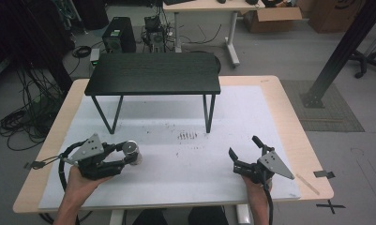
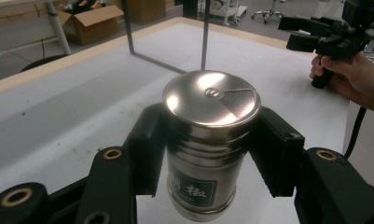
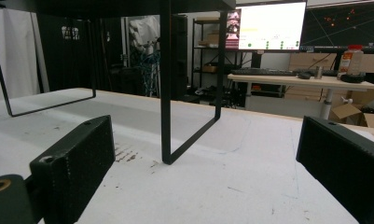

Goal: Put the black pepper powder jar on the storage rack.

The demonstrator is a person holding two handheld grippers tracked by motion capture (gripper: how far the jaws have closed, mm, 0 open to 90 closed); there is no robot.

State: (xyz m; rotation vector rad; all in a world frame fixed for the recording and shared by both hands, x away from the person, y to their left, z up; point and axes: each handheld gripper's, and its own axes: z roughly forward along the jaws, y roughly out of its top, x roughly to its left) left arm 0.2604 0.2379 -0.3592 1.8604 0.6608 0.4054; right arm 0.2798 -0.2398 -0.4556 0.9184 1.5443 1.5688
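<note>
Clamping a steel canister (image 2: 208,140), the left gripper (image 1: 124,157) holds it off the white table (image 1: 232,117); right gripper (image 1: 244,152) jaws stand apart, empty.

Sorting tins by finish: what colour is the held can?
Shiny silver metal can, dark label; left gripper view.

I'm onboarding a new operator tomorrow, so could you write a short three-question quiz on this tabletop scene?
1. True or false: the left gripper is shut on the metal canister.
2. How do the right gripper's jaws stand? A) shut on a cup B) open, with nothing between them C) shut on the stand's leg
3. Fill in: the black raised stand sits on the white mat toward the ____ edge of the table, as the high view shows it.

Key: 1 true; 2 B; 3 far.
</note>
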